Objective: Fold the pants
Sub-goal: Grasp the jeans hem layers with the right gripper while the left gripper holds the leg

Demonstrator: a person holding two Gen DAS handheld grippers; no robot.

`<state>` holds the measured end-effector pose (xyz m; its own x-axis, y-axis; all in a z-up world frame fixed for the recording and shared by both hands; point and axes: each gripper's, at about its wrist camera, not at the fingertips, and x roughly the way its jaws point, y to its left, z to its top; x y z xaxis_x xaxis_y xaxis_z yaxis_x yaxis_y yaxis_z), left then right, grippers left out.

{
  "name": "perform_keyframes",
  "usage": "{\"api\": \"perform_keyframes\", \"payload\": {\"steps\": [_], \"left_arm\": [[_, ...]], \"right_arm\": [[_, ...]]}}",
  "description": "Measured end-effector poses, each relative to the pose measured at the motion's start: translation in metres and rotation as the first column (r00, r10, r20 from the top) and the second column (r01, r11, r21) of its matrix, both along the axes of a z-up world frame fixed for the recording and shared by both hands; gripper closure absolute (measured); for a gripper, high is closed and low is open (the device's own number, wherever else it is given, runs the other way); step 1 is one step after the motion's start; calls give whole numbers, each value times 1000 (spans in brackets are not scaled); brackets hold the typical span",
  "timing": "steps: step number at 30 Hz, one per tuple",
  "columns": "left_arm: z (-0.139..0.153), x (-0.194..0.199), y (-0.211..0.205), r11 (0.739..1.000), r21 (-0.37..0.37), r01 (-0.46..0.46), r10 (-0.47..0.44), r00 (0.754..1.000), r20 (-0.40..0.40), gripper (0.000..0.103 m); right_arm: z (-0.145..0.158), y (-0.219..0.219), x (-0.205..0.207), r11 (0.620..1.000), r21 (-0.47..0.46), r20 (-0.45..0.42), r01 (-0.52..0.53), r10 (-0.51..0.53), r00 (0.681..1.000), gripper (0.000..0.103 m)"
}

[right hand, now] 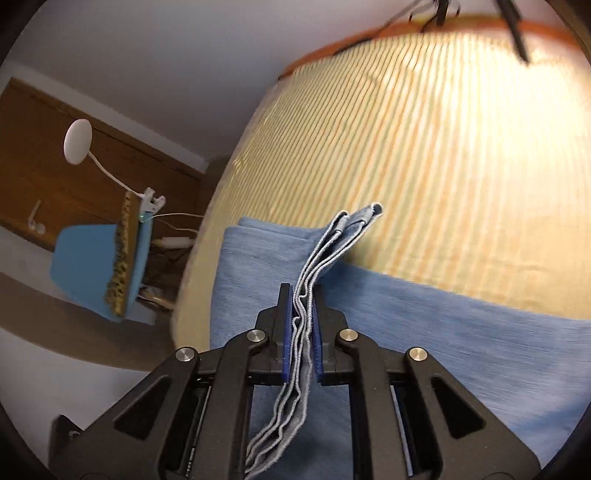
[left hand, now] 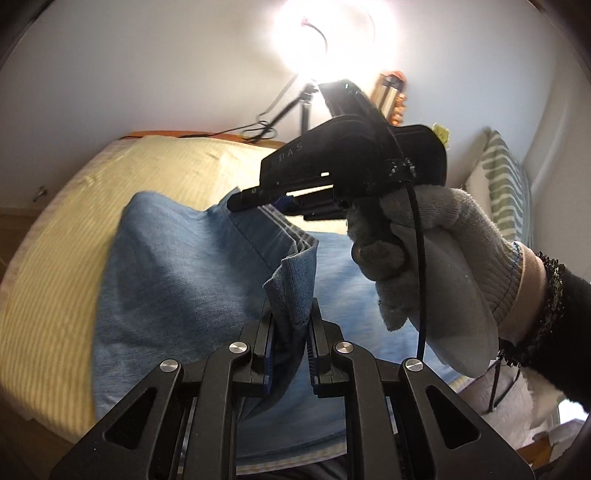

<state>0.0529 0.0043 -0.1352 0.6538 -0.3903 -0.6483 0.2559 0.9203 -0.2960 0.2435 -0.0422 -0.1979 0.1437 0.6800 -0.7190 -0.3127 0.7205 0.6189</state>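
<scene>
Light blue denim pants (left hand: 177, 266) lie on a yellow striped bed (left hand: 66, 229). My left gripper (left hand: 290, 314) is shut on a bunched corner of the pants and lifts it off the bed. My right gripper (right hand: 303, 295) is shut on several stacked hem layers of the pants (right hand: 424, 325). The hems (right hand: 351, 225) stick out past its fingertips. In the left wrist view the right gripper (left hand: 251, 197) shows as a black tool in a gloved hand (left hand: 436, 266), its tip clamped on the striped hem edge.
A bright ring light on a tripod (left hand: 332, 33) stands behind the bed. A striped pillow (left hand: 506, 184) lies at the right. A blue chair (right hand: 99, 266) and a white lamp (right hand: 77, 140) stand left of the bed (right hand: 424, 147).
</scene>
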Motion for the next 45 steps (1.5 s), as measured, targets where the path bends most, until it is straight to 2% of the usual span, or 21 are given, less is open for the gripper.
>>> {"api": "perform_keyframes", "payload": {"steps": [3,9,15,21,34,45], "left_arm": [[3,2,-17,999,-9,43,-43,999,-1,90],[3,7,-63,985,-64,158,-160,987,-13,90],[2,11,-112,959,-93,268,-271,962,-28,90],[0,13,-150,926,-122,357,-365,930,-46,90],[11,15,-246,831,-141,539,-548,836,-32,90],[6,24,-346,732,-131,669,-676,736,-20,90]], "right_arm": [[21,-27,-6,999,-36,86,25,-22,996,93],[51,-92,-8,990,-81,195,111,-94,976,94],[65,-147,-20,976,-135,248,171,-134,959,94],[71,-204,-34,958,-148,264,244,-199,944,94],[86,-318,-59,904,-191,319,382,-311,895,95],[86,-416,-83,825,-271,333,495,-403,853,95]]}}
